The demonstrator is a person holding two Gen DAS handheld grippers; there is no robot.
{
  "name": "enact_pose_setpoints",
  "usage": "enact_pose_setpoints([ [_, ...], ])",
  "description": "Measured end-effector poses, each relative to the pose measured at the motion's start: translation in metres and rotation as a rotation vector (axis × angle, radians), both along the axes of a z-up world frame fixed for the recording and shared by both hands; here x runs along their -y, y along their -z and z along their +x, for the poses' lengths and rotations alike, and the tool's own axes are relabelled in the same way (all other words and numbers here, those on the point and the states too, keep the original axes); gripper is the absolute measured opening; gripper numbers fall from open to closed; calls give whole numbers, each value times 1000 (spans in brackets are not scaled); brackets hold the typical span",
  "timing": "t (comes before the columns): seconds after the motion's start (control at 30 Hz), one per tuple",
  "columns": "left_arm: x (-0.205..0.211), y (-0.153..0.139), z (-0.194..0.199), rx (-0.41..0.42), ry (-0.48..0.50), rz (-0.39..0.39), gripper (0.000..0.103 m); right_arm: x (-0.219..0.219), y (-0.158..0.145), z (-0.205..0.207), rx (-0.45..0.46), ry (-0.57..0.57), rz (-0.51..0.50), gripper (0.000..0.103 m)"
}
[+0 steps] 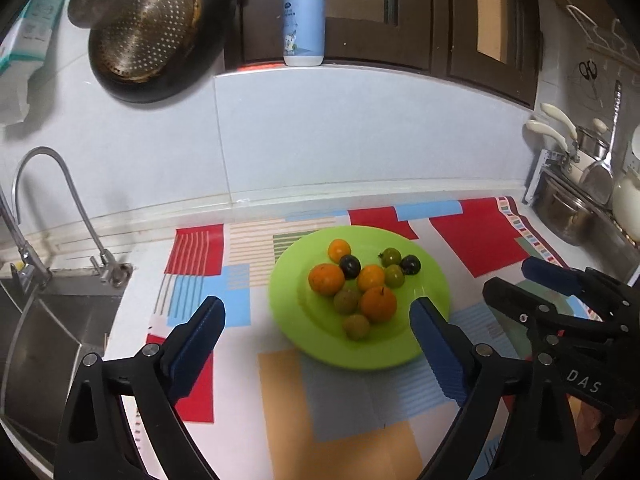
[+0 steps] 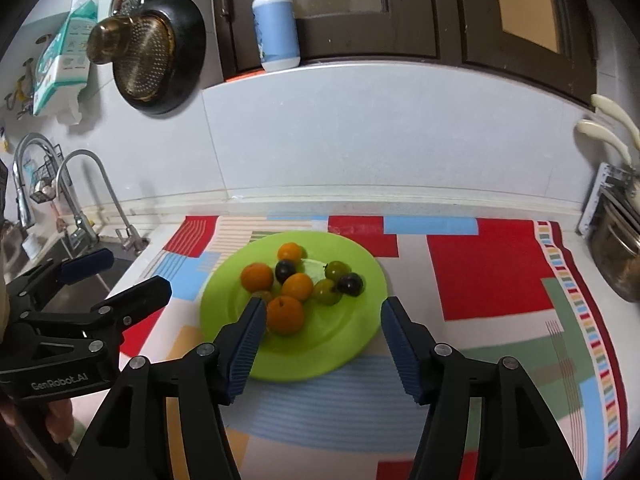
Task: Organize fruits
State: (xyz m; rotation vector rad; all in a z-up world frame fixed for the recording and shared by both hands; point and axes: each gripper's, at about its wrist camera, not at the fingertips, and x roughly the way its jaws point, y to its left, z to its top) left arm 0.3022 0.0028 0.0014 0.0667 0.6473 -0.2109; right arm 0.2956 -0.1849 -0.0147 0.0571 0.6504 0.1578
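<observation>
The fruits (image 1: 360, 288) lay heaped on a green plate (image 1: 304, 328), four orange ones, four greenish ones and two dark ones, all crowded toward the plate's middle and far half. The plate sat on a patchwork cloth (image 1: 344, 408) spread over the counter (image 1: 132, 304). At the plate's seven o'clock the left gripper (image 1: 316, 312) hovered with its fingers spread wide, nothing between them. At about five o'clock the right gripper (image 2: 322, 312) hung likewise spread and empty, its left finger close to the nearest orange fruit (image 2: 285, 314). Off at nine o'clock stood the sink (image 1: 48, 340) and tap (image 1: 52, 200); at twelve o'clock a soap bottle (image 1: 304, 20) on the ledge, a pan (image 1: 156, 32) hanging on the wall
</observation>
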Motion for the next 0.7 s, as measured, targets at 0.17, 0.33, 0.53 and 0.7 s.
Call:
enact_pose_setpoints([
  [0.17,-7,-7,-26,31,27,8,96,-5,-6,-29,22,41,-12,60],
  [0.33,-12,-14,-50,61,46,15,97,-9,-12,-57,43,73,-19,60],
  [0.53,-13,-21,-79,90,44,19,99,-11,-19,-88,60,92,-17,60],
  [0.7,-14,-26,-110,111,18,14,100,-10,-25,-112,75,82,-18,60],
])
